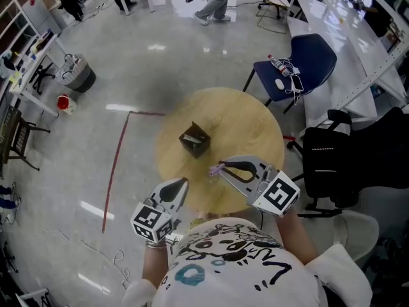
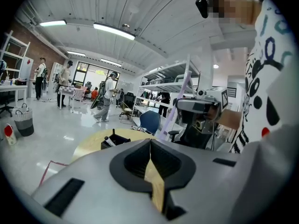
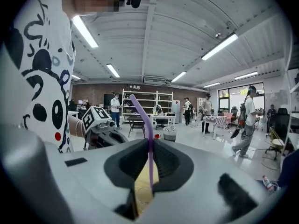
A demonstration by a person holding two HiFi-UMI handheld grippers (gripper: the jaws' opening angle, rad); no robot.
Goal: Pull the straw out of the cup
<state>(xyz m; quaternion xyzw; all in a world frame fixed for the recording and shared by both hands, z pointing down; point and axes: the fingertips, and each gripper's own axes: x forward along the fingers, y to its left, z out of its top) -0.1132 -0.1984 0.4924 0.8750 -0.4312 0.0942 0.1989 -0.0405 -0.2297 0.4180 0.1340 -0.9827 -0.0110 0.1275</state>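
Standing over the round table (image 1: pixel 255 130), you hold your left gripper (image 1: pixel 183 182) with jaws pressed together, empty. Your right gripper (image 1: pixel 221 167) hovers near the dark cup (image 1: pixel 194 139) at the table's middle, pinching the purple straw (image 3: pixel 150 157) clear of the cup.

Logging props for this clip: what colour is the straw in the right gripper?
Purple; the straw shows best in the right gripper view.

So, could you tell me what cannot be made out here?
- the dark container: contents too small in the head view; in the left gripper view the left hand-held gripper covers its lower part.
- the straw: lower end hidden between the jaws of the right hand-held gripper; tiny in the head view.
- the table: near edge behind both, head view.
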